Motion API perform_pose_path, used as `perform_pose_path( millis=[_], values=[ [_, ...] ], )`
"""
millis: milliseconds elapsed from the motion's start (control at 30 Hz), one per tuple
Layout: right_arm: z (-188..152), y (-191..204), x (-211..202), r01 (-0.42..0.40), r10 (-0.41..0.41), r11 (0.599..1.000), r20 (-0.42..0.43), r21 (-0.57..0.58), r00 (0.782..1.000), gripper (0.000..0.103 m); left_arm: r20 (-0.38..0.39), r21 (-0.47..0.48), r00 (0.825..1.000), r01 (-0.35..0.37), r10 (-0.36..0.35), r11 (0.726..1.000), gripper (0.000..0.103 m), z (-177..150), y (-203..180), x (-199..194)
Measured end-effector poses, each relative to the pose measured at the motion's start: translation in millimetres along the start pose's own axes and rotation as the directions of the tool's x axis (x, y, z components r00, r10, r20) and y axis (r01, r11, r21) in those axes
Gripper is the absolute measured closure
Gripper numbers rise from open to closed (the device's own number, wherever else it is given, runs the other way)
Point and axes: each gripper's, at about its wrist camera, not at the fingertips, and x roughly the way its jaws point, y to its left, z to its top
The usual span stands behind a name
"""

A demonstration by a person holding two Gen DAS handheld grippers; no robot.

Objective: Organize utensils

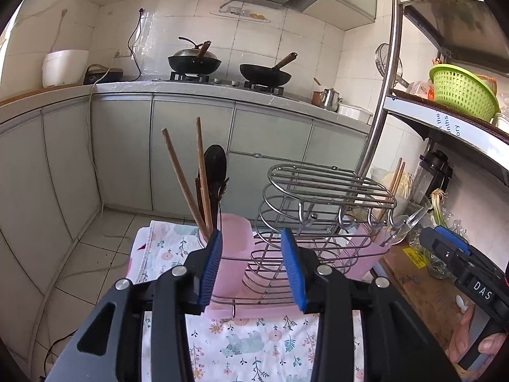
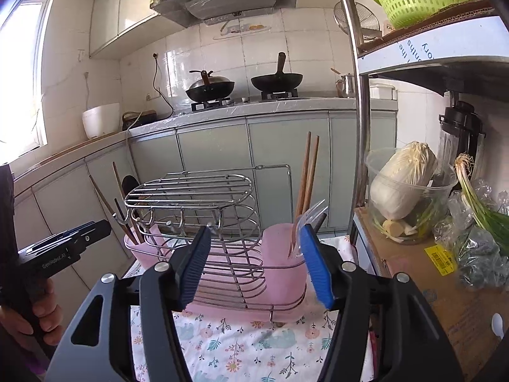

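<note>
wire rack (image 1: 318, 191): chrome, pink cups, chopsticks (image 1: 181, 175) upright | both jaws wide, empty

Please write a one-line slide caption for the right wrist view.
Open right gripper facing a wire rack with pink cups holding chopsticks.

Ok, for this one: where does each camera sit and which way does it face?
Left wrist: on the left gripper, facing the wire rack and left pink cup; the right gripper and its hand show.
Right wrist: on the right gripper, facing the rack and right pink cup; the left gripper and its hand show.
Shared: rack, floral cloth, stove beyond.
</note>
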Motion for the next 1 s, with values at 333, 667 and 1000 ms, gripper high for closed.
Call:
perform_pose_path(
  millis=[333, 667, 1000],
  values=[
    [-19.7, 5.8, -27.5, -0.033, 0.032, 0.998, 0.016, 0.046, 0.999, 0.044, 0.003, 0.021, 1.000, 0.006, -0.006, 1.000, 0.066, -21.4, -22.4, -30.7],
    [-33.8, 24.7, -50.5, -0.043, 0.042, 0.999, 0.026, 0.027, 0.999, 0.044, 0.026, 0.090, 1.000, -0.018, 0.016, 0.996, 0.065, -36.6, -52.9, -63.2],
    [-52.9, 40.6, -62.5, -0.027, 0.027, 1.000, 0.005, 0.008, 1.000, 0.033, 0.048, 0.083, 0.999, -0.028, 0.024, 0.996, 0.065, -51.6, -56.4, -86.1]
  ],
)
